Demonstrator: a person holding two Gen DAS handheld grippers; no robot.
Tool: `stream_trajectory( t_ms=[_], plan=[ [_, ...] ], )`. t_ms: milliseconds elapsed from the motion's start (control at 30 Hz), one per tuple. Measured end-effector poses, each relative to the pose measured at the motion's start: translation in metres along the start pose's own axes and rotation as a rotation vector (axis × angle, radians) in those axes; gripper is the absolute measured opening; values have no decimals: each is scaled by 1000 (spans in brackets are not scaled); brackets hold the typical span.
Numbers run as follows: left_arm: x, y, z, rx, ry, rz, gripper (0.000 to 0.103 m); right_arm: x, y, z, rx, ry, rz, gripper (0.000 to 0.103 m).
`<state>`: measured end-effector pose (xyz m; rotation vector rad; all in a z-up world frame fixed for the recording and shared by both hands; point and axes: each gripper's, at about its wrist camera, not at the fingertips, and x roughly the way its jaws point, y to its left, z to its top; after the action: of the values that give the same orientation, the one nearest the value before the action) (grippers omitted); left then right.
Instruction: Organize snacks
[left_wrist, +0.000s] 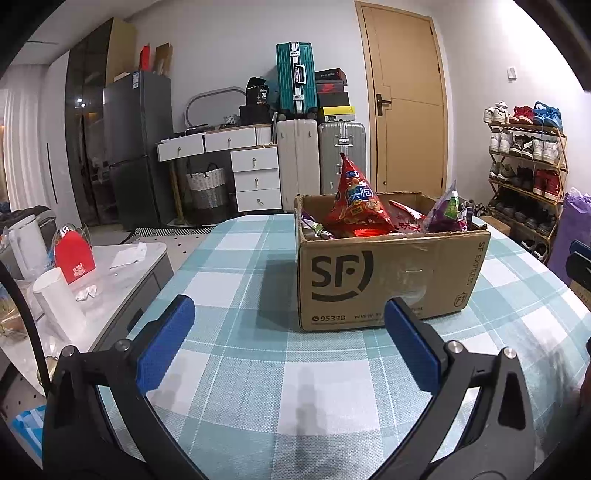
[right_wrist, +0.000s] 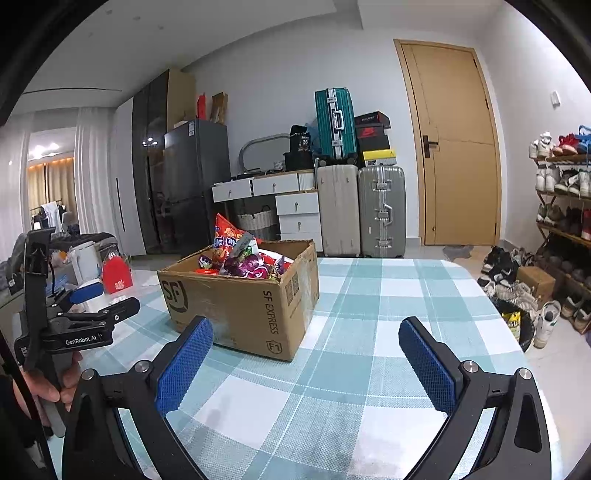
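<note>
A brown cardboard box (left_wrist: 384, 280) printed "SF" stands on the checked tablecloth (left_wrist: 258, 350), full of snack bags. A red triangular snack bag (left_wrist: 356, 203) sticks up from it, beside a purple bag (left_wrist: 445, 212). My left gripper (left_wrist: 290, 319) hovers open in front of the box, nothing between its blue pads. In the right wrist view the same box (right_wrist: 243, 295) sits ahead and to the left, with purple bags (right_wrist: 247, 266) on top. My right gripper (right_wrist: 306, 341) is open and empty above the cloth. The left gripper (right_wrist: 92, 314) shows at the left, held by a hand (right_wrist: 44, 387).
A low side table (left_wrist: 122, 266) left of the cloth carries a white cup (left_wrist: 59, 299), a red carton (left_wrist: 75, 254) and a kettle. Suitcases, drawers and a fridge line the back wall. A shoe rack (left_wrist: 524, 177) and loose shoes (right_wrist: 517, 288) stand at the right.
</note>
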<state>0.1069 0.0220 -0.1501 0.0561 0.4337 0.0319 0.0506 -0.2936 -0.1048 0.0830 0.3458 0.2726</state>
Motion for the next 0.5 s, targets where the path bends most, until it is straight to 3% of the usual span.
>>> stream_trajectory(
  t_ms=[500],
  plan=[
    [0,3,-1,-17,8,-12,102,1,-2,-2,5,-2,3,102]
  ],
)
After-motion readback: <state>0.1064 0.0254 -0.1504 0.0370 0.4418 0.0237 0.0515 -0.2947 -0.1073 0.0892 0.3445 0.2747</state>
